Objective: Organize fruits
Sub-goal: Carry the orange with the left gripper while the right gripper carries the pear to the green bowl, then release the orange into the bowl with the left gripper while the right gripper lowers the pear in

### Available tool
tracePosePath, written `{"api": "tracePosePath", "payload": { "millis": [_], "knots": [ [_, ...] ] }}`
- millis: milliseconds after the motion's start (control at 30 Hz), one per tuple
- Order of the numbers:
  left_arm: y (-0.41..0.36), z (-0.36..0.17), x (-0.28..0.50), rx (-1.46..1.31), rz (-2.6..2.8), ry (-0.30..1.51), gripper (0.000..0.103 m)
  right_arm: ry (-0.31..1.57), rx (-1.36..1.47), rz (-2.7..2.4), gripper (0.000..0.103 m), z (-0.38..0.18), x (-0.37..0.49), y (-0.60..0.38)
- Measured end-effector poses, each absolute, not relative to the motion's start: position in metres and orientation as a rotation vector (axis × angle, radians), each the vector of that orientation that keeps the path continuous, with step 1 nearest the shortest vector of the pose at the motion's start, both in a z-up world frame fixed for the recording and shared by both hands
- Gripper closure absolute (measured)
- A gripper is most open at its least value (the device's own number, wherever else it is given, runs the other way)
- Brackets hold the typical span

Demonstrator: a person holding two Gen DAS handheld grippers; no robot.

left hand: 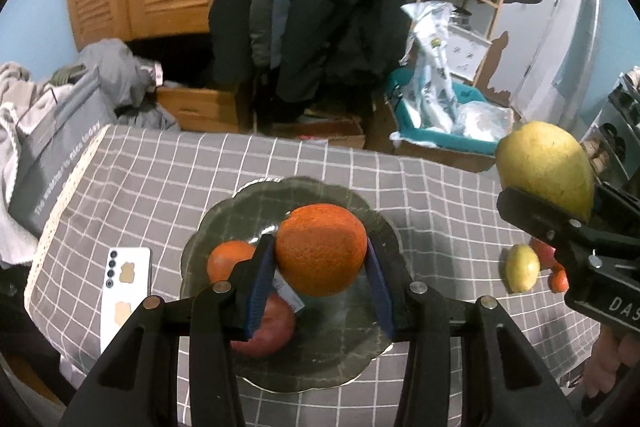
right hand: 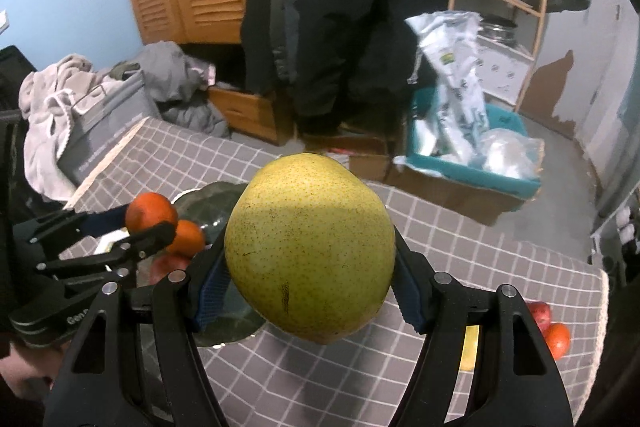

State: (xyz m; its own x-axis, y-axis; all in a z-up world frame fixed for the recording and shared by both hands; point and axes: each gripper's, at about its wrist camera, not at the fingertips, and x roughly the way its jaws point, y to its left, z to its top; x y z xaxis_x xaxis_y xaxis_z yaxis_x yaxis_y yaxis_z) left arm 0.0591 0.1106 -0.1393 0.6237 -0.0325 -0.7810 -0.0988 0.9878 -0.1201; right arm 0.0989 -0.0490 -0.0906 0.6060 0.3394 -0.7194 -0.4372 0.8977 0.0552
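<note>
Left jaws grip orange [left hand: 321,249] over plate [left hand: 224,223] | right jaws grip pear [right hand: 310,269], tilted down

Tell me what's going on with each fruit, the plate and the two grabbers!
Left hand-held gripper: shut on the big orange.
Big orange: held above the plate.
Right hand-held gripper: shut on the pear.
Pear: held in the air.
Dark plate: on the table, holding fruit.
Small orange: lying on the plate.
Red apple: lying on the plate.
Lemon: lying on the tablecloth.
</note>
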Motion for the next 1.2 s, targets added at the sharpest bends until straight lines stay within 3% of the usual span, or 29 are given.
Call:
{"api": "tracePosePath", "payload": {
  "millis": [633, 1200],
  "knots": [
    [0.127, -0.203, 0.074, -0.164, 0.092, 1.047, 0.057, 0.989, -0.151, 0.496, 0.032, -0.168, 0.13, -0.005],
    [0.138, -0.229, 0.08, -0.207, 0.123, 1.104, 0.056, 1.062, -0.153, 0.512, 0.032, -0.196, 0.143, 0.004]
  ]
}}
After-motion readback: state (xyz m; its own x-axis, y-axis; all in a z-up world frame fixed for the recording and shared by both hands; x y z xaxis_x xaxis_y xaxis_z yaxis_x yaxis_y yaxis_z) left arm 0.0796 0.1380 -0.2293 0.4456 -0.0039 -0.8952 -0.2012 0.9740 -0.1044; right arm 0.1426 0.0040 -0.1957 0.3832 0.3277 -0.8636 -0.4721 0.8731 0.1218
